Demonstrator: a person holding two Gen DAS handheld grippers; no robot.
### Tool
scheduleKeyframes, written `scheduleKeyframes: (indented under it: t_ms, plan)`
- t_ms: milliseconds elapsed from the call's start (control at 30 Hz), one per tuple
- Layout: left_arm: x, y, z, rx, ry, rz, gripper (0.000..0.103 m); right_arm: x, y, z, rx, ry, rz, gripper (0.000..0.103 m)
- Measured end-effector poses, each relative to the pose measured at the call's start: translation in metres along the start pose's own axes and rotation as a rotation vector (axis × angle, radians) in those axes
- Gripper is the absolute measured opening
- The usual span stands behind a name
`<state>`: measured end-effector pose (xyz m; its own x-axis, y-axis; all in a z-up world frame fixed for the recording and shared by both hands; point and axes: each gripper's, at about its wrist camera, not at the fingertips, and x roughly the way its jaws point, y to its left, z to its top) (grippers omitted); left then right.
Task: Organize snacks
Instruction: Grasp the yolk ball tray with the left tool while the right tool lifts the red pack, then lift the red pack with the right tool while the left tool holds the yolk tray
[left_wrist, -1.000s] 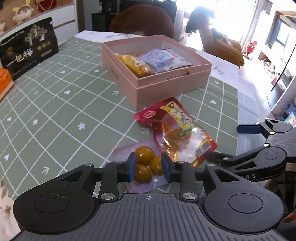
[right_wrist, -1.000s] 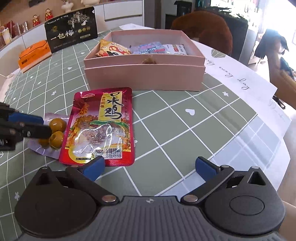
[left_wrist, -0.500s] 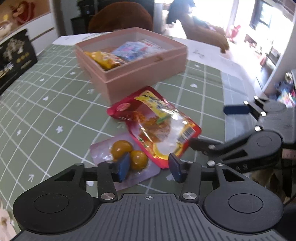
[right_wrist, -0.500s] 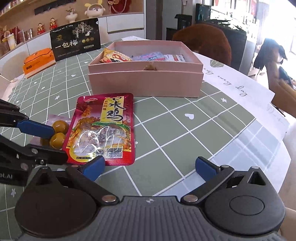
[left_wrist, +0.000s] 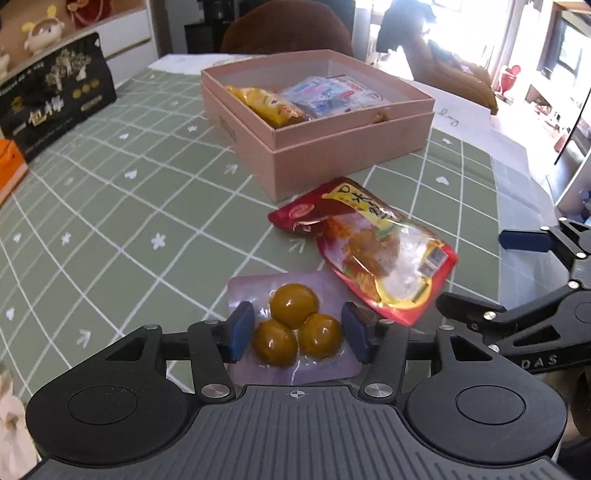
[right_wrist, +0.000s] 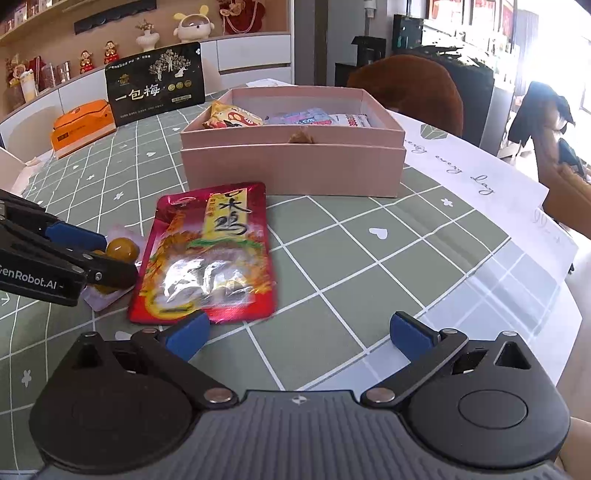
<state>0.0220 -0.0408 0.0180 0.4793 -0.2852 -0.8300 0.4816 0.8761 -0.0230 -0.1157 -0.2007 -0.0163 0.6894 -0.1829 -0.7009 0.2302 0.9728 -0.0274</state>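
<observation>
Since a second ago the left gripper (left_wrist: 298, 334) has been opening its jaws: the blue pads that then sat tight on either side of the clear pouch of three yellow-brown balls (left_wrist: 295, 325) now stand spread, one on each flank of the balls with a gap showing on both sides. The pouch lies flat on the green checked tablecloth (left_wrist: 110, 221) between the pads, not pinched.

The right gripper (right_wrist: 299, 338) has kept its wide-spread jaws throughout, with nothing between them. Its left pad sits just at the near edge of the red snack packet (right_wrist: 210, 254), though contact cannot be confirmed.

The red snack packet lies flat on the cloth, just beside the clear pouch, its far end close to the front wall of the pink box (right_wrist: 295, 170). In the left wrist view the packet's near corner overlaps the pouch's edge.

The pink box stands open on the cloth, seated in its own lid. Inside are a yellow packet (left_wrist: 269, 105) on the left and pale blue-and-white packets (left_wrist: 328, 94) on the right.

Behind it, a black gift box with gold print (right_wrist: 155, 88) stands upright, with an orange box (right_wrist: 81, 125) beside it. A white paper with handwriting (right_wrist: 480, 177) lies at the table's right edge.
</observation>
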Motion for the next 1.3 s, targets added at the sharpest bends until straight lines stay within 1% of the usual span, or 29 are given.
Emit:
scheduleKeyframes:
  t_ms: [67, 100, 133, 167, 233, 267, 367, 400, 467, 533, 567, 667, 733, 800, 833, 933, 1133, 1300]
  plan:
    - [-0.005, 0.007, -0.005, -0.05, 0.007, -0.025, 0.058, 0.001, 0.0, 0.007, -0.017, 0.049, 0.014, 0.103]
    - [-0.007, 0.009, -0.009, -0.069, 0.003, -0.025, 0.058, 0.003, 0.0, 0.014, -0.03, 0.093, 0.036, 0.103]
    - [-0.01, 0.011, -0.014, -0.085, -0.003, -0.01, 0.058, 0.004, 0.0, 0.021, -0.039, 0.132, 0.074, 0.103]
    - [-0.014, 0.011, -0.019, -0.097, -0.007, 0.025, 0.058, 0.003, 0.001, 0.027, -0.035, 0.14, 0.098, 0.102]
    - [-0.019, 0.01, -0.025, -0.113, -0.013, 0.091, 0.058, -0.001, 0.004, 0.039, -0.03, 0.108, 0.121, 0.102]
    - [-0.022, 0.011, -0.029, -0.129, -0.018, 0.106, 0.058, 0.001, 0.008, 0.045, -0.041, 0.11, 0.129, 0.102]
    - [-0.03, 0.015, -0.041, -0.204, -0.04, 0.091, 0.058, 0.021, 0.025, 0.067, -0.036, 0.146, 0.144, 0.102]
    - [-0.032, 0.014, -0.043, -0.213, -0.042, 0.088, 0.058, 0.032, 0.03, 0.073, -0.031, 0.16, 0.141, 0.102]
    - [-0.035, 0.012, -0.046, -0.194, -0.043, 0.092, 0.058, 0.05, 0.041, 0.082, -0.02, 0.178, 0.122, 0.102]
    - [-0.035, 0.006, -0.051, -0.168, -0.06, 0.1, 0.059, 0.067, 0.049, 0.089, 0.004, 0.204, 0.131, 0.102]
    - [-0.035, 0.005, -0.053, -0.163, -0.068, 0.1, 0.059, 0.071, 0.054, 0.09, 0.009, 0.189, 0.105, 0.103]
    - [-0.036, 0.009, -0.056, -0.187, -0.082, 0.082, 0.059, 0.078, 0.07, 0.087, -0.036, 0.176, 0.04, 0.103]
    - [-0.036, 0.01, -0.057, -0.195, -0.085, 0.069, 0.059, 0.077, 0.074, 0.086, -0.036, 0.173, 0.033, 0.103]
    - [-0.037, 0.009, -0.059, -0.197, -0.094, 0.062, 0.059, 0.073, 0.073, 0.087, -0.033, 0.18, 0.029, 0.095]
    - [-0.037, 0.009, -0.061, -0.199, -0.1, 0.061, 0.059, 0.069, 0.071, 0.086, -0.032, 0.182, 0.027, 0.088]
    - [-0.037, 0.01, -0.063, -0.207, -0.117, 0.06, 0.059, 0.056, 0.061, 0.078, -0.033, 0.197, 0.016, 0.083]
    - [-0.038, 0.012, -0.064, -0.219, -0.125, 0.057, 0.058, 0.028, 0.037, 0.055, 0.008, 0.216, -0.005, 0.08]
    - [-0.036, 0.006, -0.06, -0.203, -0.109, 0.084, 0.058, 0.015, 0.018, 0.045, 0.059, 0.216, -0.02, 0.076]
